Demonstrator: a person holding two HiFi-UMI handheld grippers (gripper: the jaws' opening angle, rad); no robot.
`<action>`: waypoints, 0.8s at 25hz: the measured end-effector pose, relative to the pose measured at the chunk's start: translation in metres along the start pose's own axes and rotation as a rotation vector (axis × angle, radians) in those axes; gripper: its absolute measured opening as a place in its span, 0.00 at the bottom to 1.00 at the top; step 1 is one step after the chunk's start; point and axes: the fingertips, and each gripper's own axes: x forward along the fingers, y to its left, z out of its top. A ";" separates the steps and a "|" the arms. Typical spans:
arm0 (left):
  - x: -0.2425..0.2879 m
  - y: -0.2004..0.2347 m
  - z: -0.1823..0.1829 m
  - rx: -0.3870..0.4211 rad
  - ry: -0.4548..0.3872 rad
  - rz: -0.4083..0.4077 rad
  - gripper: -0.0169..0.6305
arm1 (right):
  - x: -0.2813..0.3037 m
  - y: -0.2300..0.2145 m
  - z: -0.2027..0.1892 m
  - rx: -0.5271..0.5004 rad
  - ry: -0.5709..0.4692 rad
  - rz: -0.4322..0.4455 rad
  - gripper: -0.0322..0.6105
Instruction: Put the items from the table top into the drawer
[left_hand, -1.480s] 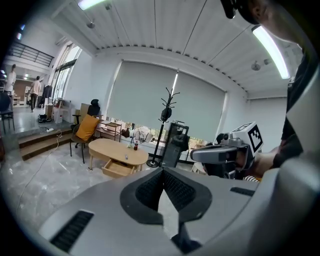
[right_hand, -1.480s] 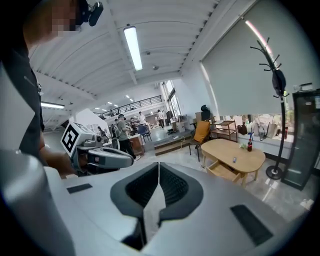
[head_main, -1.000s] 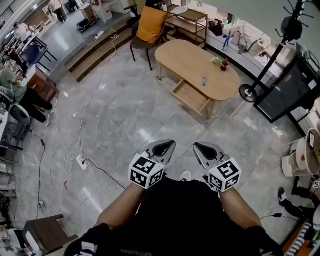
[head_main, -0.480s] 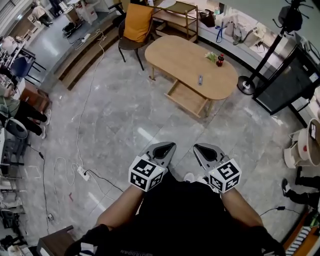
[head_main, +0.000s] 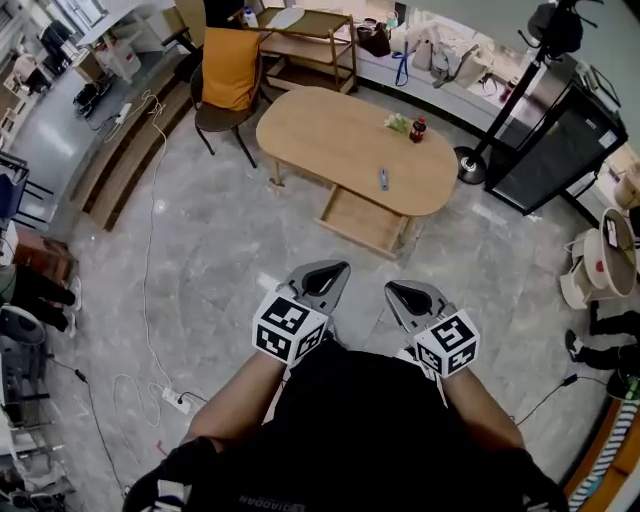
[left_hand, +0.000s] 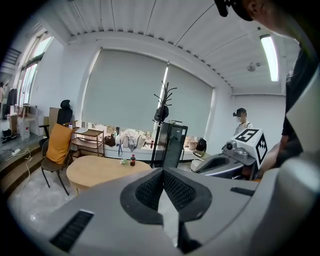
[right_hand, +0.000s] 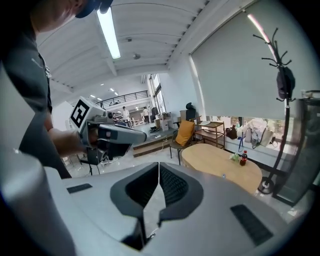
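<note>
My left hand-held gripper (head_main: 338, 270) is closed, pads together with nothing between them. It is held out over the floor, well apart from the desk (head_main: 320, 130). The drawer (head_main: 358, 222) stands pulled out under the desk's near edge, and it looks empty from here. On the desk top, near that edge and above the drawer, lies a small dark slab (head_main: 383, 179), perhaps a remote. I'd judge it stiff and light, best pinched across its narrow width. Toward the far right end sits a small green bundle (head_main: 399, 123), too small to identify, probably soft and light. Just beside it stands a dark drink bottle (head_main: 418, 129) with a red cap. It is round and smooth, likely to slip or tip, so I'd take it around the body below the cap. My right hand-held gripper (head_main: 394, 290) is likewise closed and empty, beside the left one.
</note>
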 end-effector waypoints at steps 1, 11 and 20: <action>0.000 0.013 0.005 0.004 -0.001 -0.011 0.03 | 0.010 0.000 0.004 -0.003 0.004 -0.012 0.06; -0.001 0.105 -0.003 -0.007 0.057 -0.077 0.03 | 0.088 -0.011 0.034 0.076 -0.003 -0.104 0.06; 0.019 0.145 -0.002 -0.060 0.077 -0.068 0.03 | 0.118 -0.060 0.042 0.121 0.038 -0.135 0.06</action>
